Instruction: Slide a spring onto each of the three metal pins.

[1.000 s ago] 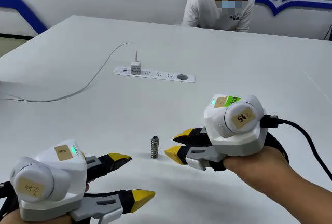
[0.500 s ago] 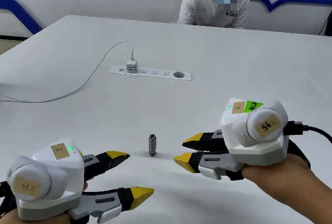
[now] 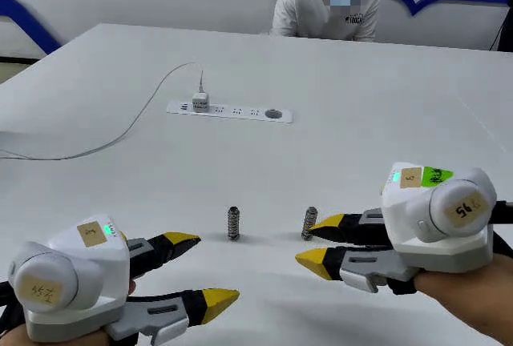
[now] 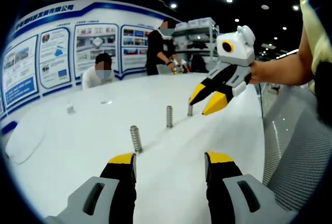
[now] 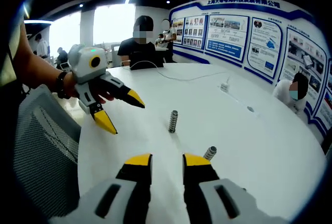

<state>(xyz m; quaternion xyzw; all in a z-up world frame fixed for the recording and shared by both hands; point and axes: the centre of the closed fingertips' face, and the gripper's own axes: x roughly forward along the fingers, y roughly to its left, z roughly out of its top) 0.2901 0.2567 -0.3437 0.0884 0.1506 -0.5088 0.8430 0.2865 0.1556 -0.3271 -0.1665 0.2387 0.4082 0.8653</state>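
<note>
The left gripper (image 3: pixel 200 270) hovers low over the table (image 3: pixel 120 66), its jaws spread and empty. Just ahead of its tips 1 spring (image 3: pixel 233 223) stands upright, apparently already on a pin. A 2nd spring (image 3: pixel 309 223) stands well to the right of it, leaning slightly, just beside the upper tip of the right gripper (image 3: pixel 321 240), whose jaws are also apart and hold nothing. In the left gripper view a 3rd upright (image 4: pixel 190 110) stands near that gripper, too small to tell whether it carries a coil. These springs look light, small and squashy lengthwise, and likely to flick away, so pinch gently across the middle coils.
</note>
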